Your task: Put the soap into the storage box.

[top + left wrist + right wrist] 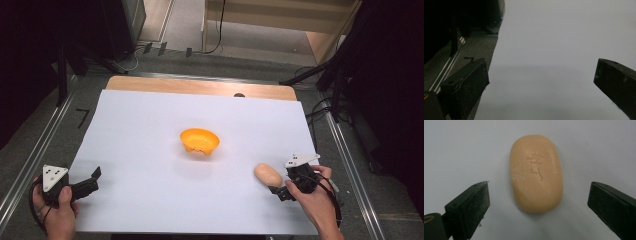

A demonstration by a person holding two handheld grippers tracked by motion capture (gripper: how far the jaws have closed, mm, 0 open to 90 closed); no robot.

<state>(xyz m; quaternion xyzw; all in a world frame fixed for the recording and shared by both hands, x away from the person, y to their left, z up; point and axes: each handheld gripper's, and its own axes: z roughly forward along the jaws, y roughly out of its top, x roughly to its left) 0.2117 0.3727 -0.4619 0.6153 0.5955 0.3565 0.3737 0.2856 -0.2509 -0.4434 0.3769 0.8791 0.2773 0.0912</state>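
Note:
A peach-coloured oval soap bar [268, 175] [536, 173] lies flat on the white sheet [150, 150] at the near right. My right gripper [281, 184] [539, 195] points at it from the right with its jaws wide apart. The bar's near end reaches in between the jaws, and neither pad touches it. Near the middle of the sheet stands an orange bowl [200, 140]. At the near left corner my left gripper [94, 181] [541, 75] is open over bare sheet [561, 50], with nothing between its jaws.
The sheet covers a wooden table whose far edge [200, 86] shows beyond it. Metal rails [30, 160] run along both sides. Dark stands and cables [330, 85] crowd the floor at the far right.

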